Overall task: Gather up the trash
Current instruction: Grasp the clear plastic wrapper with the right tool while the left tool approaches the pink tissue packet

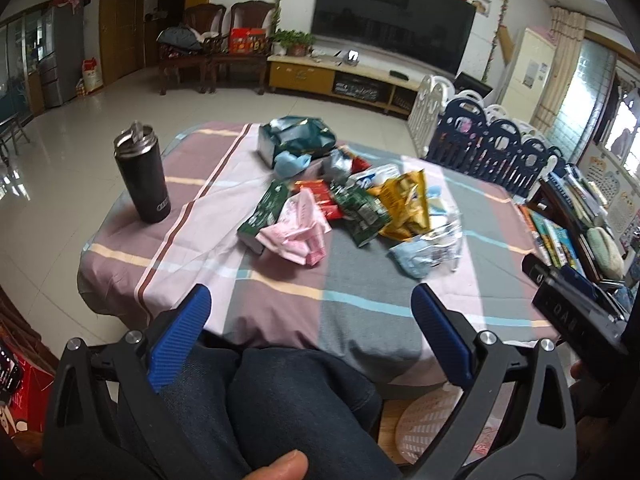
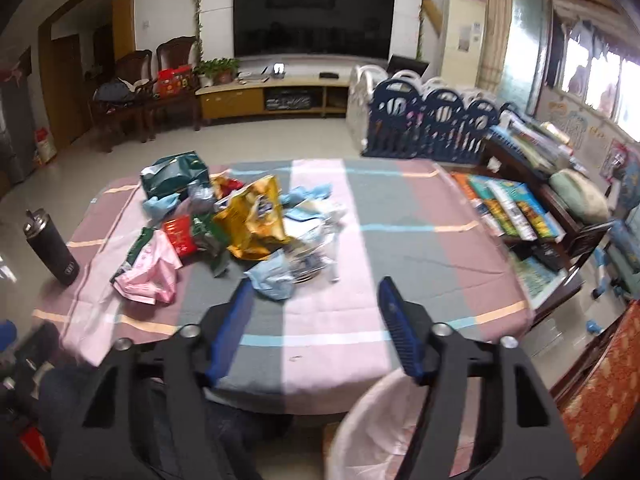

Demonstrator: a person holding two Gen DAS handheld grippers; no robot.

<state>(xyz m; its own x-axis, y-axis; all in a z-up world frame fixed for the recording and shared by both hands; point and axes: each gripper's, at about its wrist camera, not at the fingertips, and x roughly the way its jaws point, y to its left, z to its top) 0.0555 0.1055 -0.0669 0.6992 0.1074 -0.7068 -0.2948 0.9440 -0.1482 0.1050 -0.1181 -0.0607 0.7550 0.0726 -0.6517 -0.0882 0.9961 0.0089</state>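
Toward the far left part of the tabletop, on its checked cloth, lay the trash pile: a yellow snack bag at the middle, a crumpled pink wrapper on its near left side, a dark green packet touching the pink one, a light blue wrapper at the near edge of the pile, and a teal bag at the far edge. A black tumbler stood upright at the left edge, apart from the pile. The left gripper hung over the near edge above the person's knees, jaws spread wide and holding nothing. The right gripper hovered just near of the blue wrapper, jaws likewise released. A pink-lined bin sat below the near edge.
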